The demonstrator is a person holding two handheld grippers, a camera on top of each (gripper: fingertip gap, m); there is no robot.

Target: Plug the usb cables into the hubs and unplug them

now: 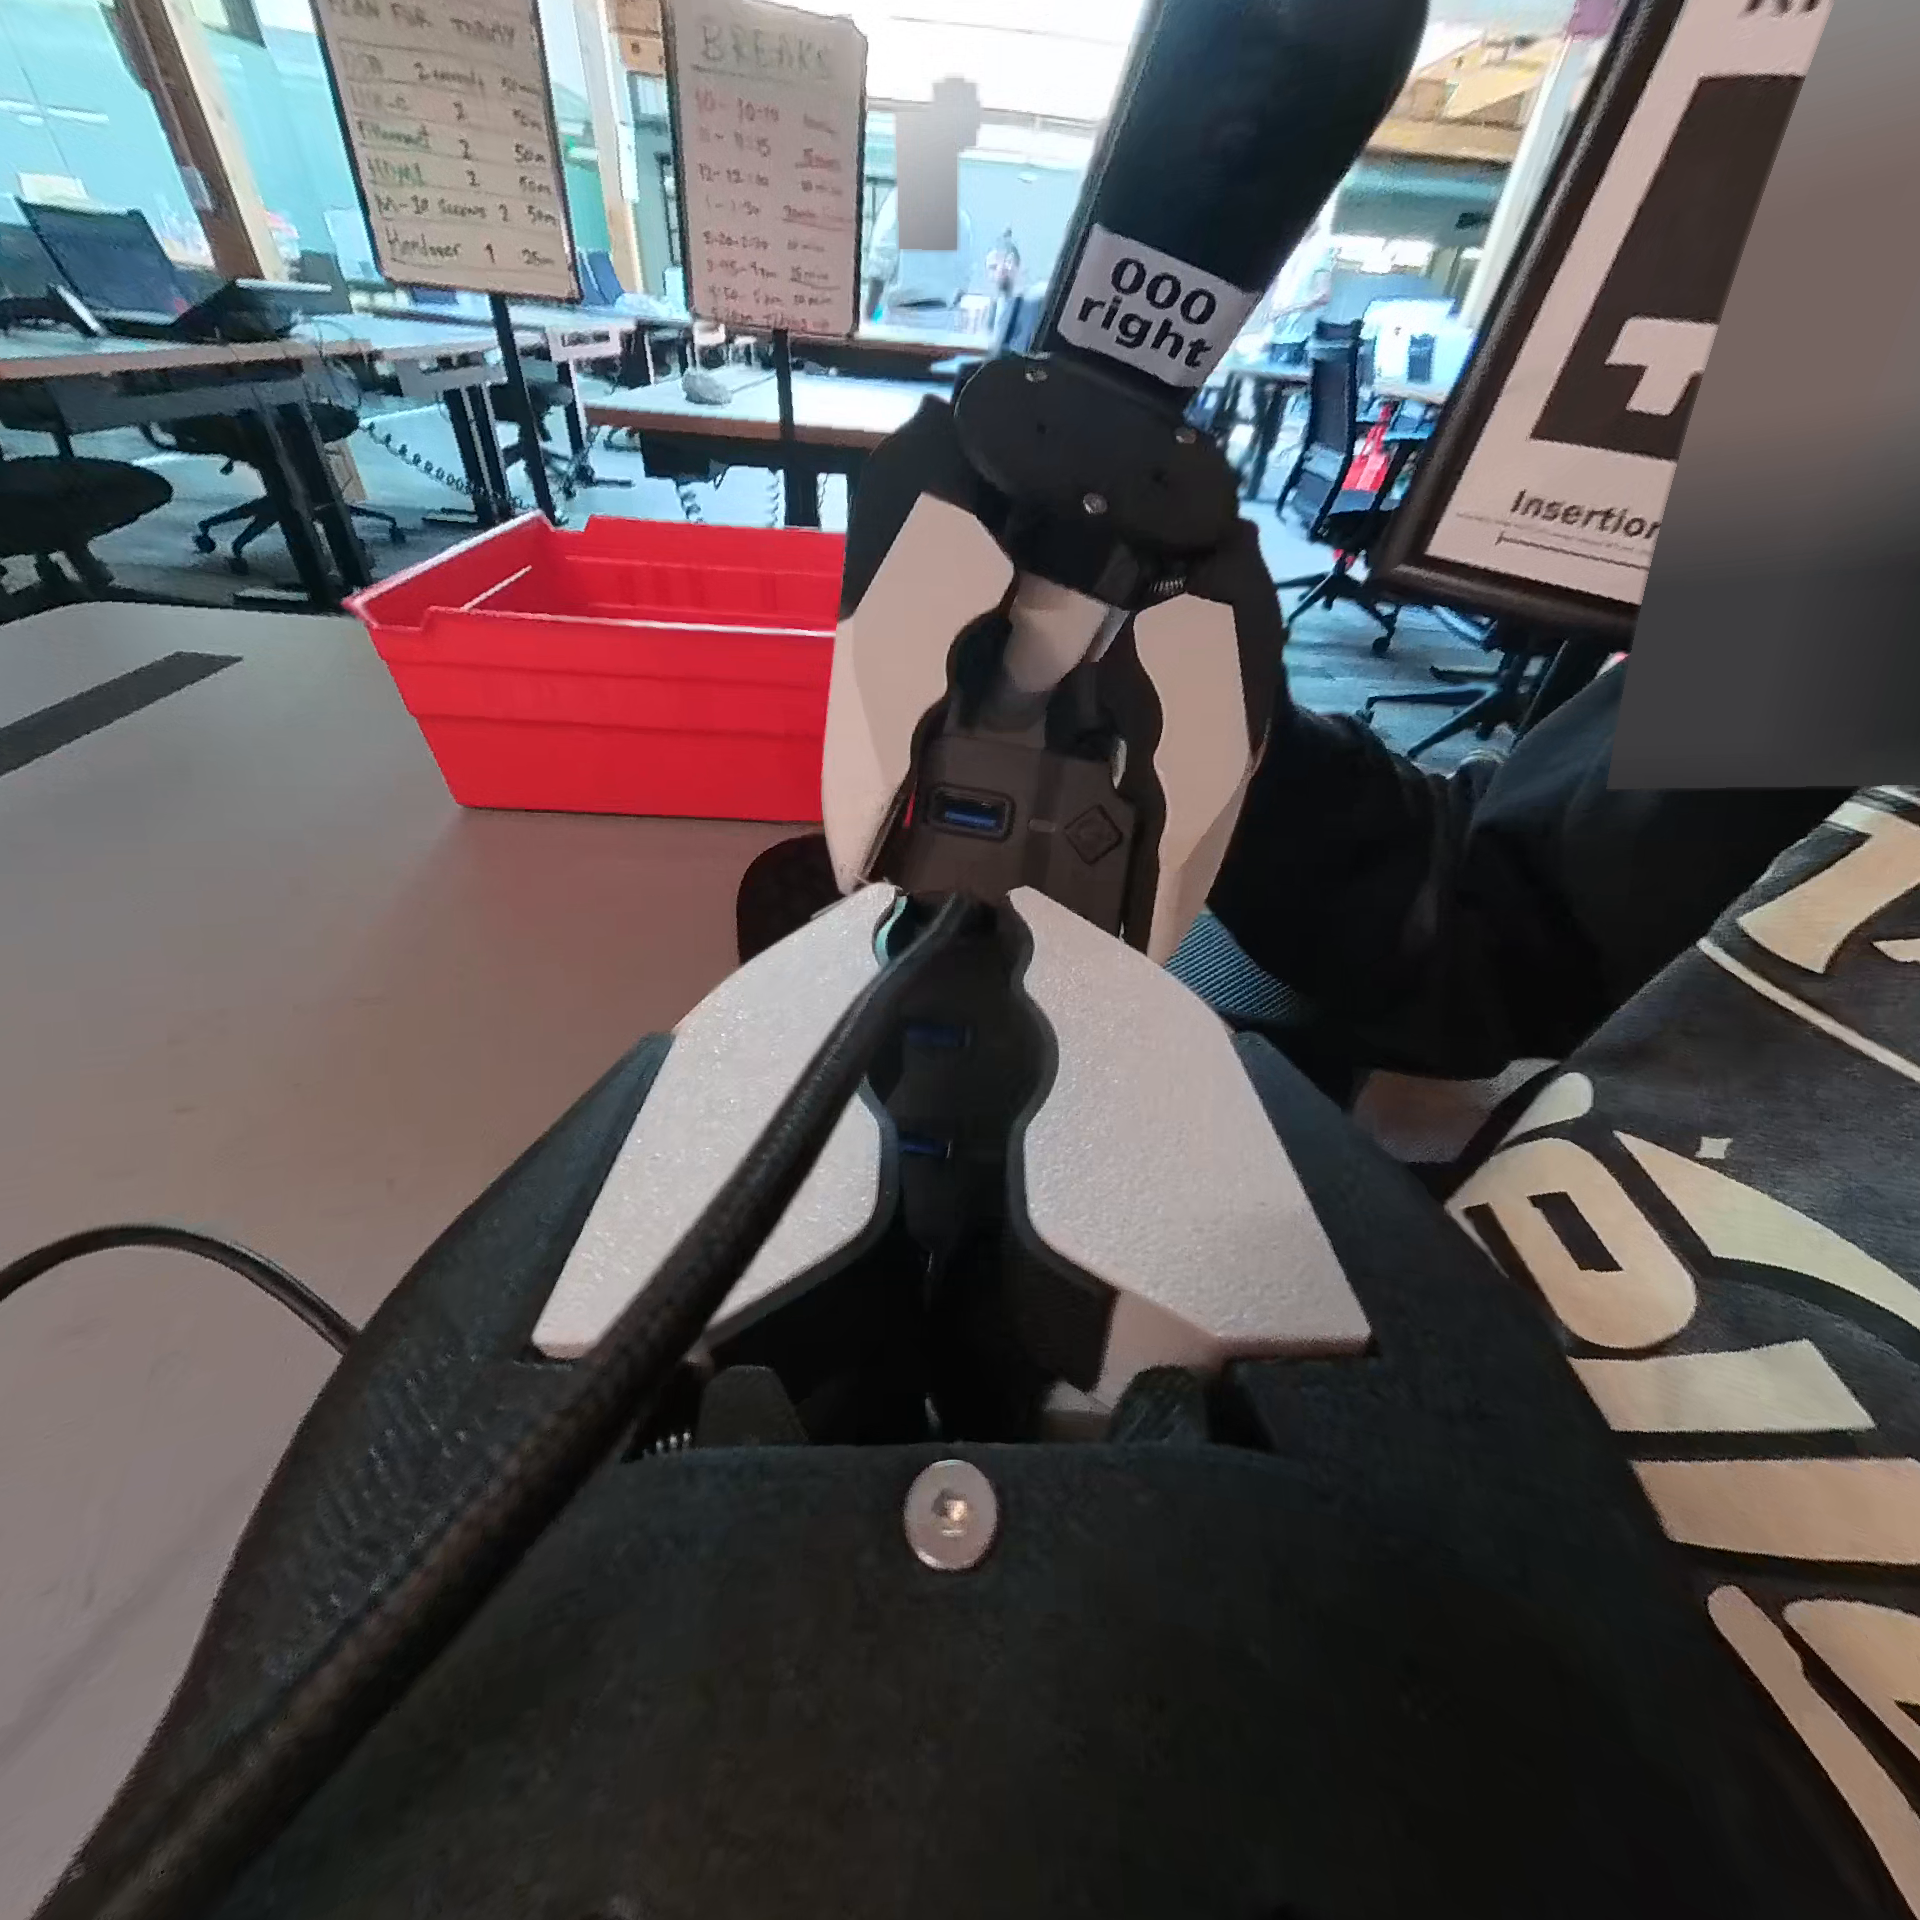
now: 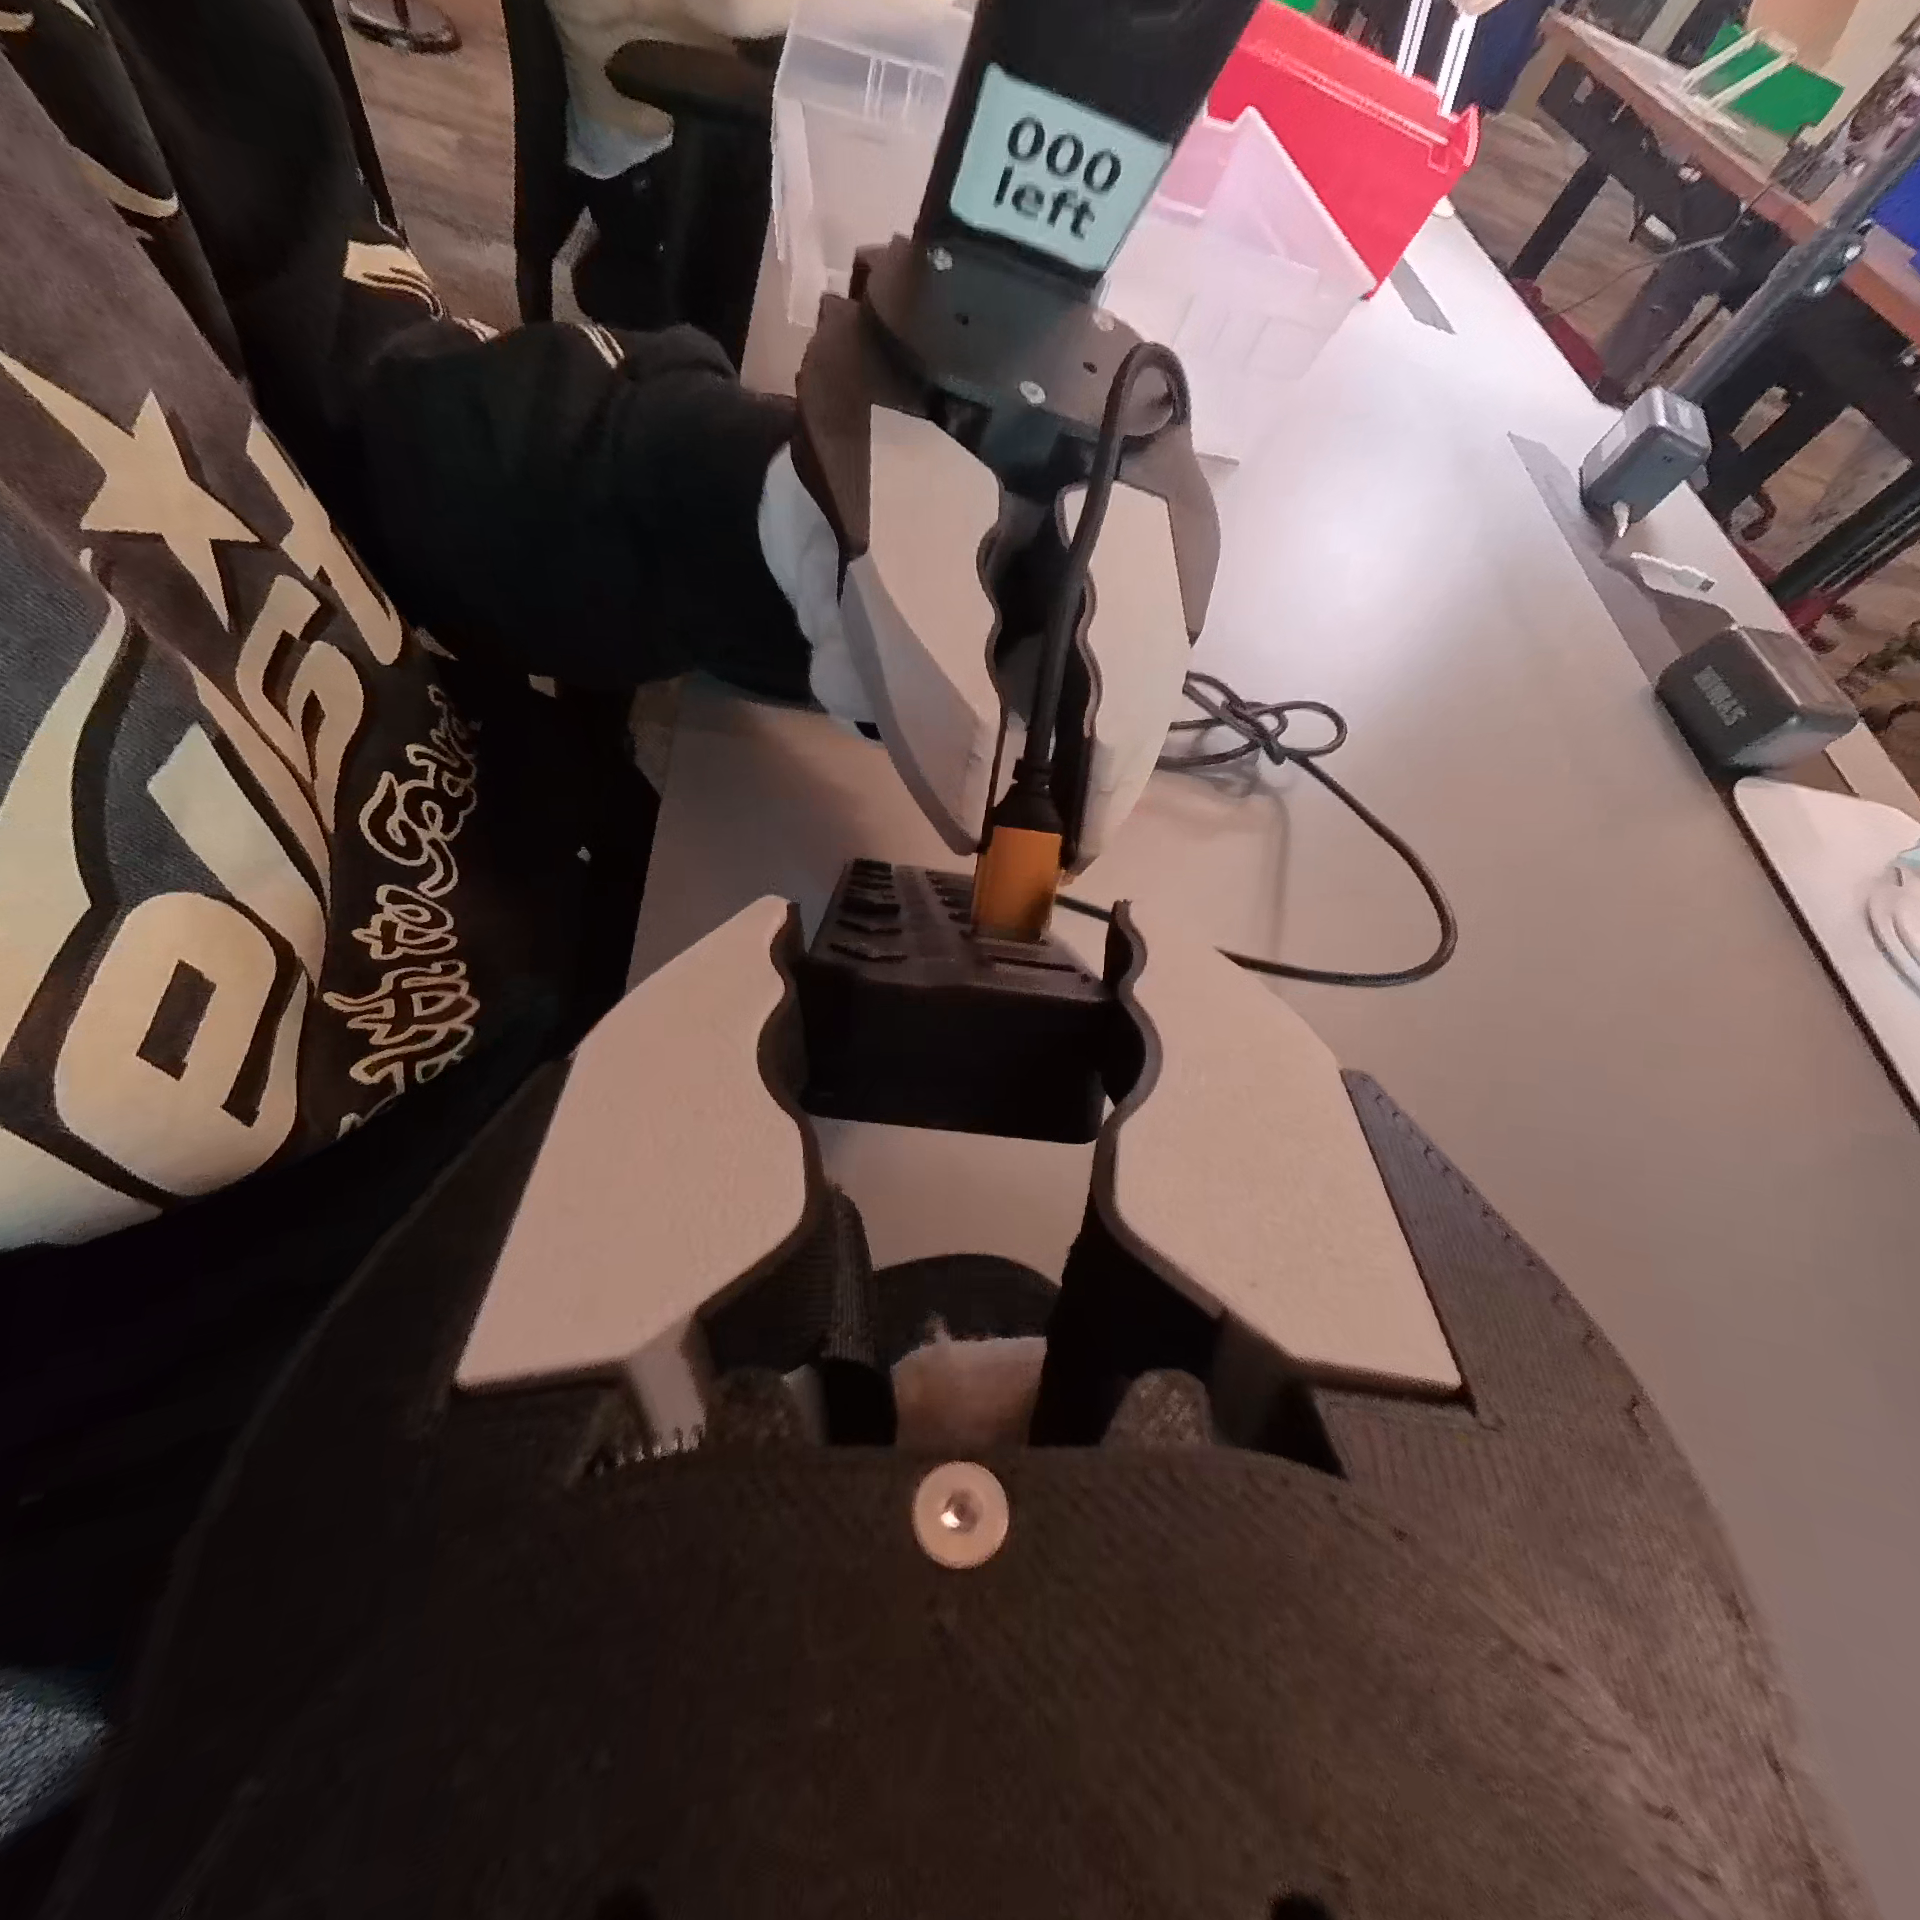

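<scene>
USB hub (image 2: 951, 1049) is clamped in the right gripper (image 2: 951, 1023); left gripper (image 2: 1023, 821) pinches the orange plug (image 2: 1018, 868), seated in it.

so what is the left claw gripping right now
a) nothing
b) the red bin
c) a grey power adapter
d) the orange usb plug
d, the left claw pinches the orange usb plug, which stands in the black hub held by the right claw.
</scene>
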